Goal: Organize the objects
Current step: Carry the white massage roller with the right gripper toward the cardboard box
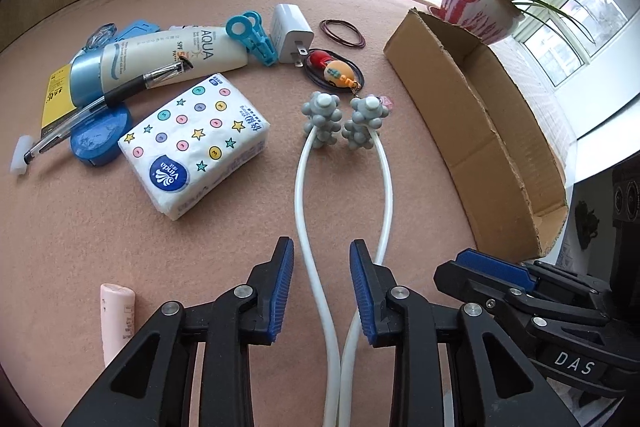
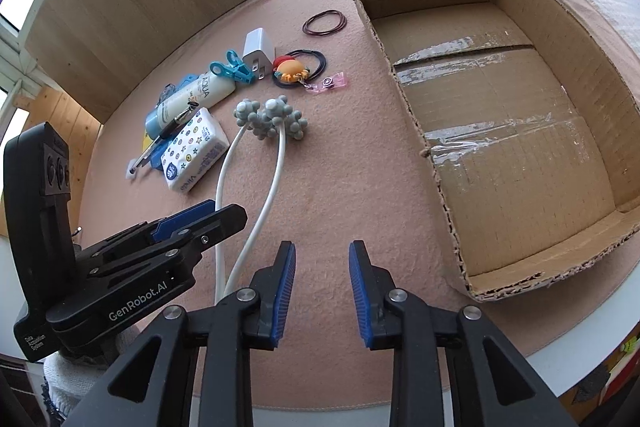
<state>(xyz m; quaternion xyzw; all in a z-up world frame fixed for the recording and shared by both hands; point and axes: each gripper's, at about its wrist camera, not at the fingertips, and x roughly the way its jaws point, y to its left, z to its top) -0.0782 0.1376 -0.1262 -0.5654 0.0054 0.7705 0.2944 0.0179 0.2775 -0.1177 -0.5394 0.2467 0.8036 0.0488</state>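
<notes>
Your left gripper [image 1: 322, 287] stands partly open astride the white two-armed massager with grey knobbly roller heads [image 1: 344, 125]. One white arm runs up between the blue pads and the other passes behind the right pad; neither pad visibly presses on them, so nothing is held yet. Your right gripper [image 2: 322, 287] is also partly open, with only bare pink felt table cover [image 2: 360, 155] between its jaws.

The risk is in the massager's shape. The two springy arms cross low in the left wrist view, so if you close on only one arm, the heavy heads at centre frame will likely swing or twist out as you lift. The heads also lie touching the black cord of the orange-and-red cartoon charm [image 1: 338, 73], which could snag and be dragged along. Your right gripper sits close at lower right of that view; a sideways lift could knock the two together.

The shallow brown cardboard box with taped bottom [image 2: 500, 131] fills the right of the right wrist view and is empty. Everything else, including the star-printed tissue pack [image 1: 196, 143] and the white sunscreen tube [image 1: 160, 59], lies loose at the left.
</notes>
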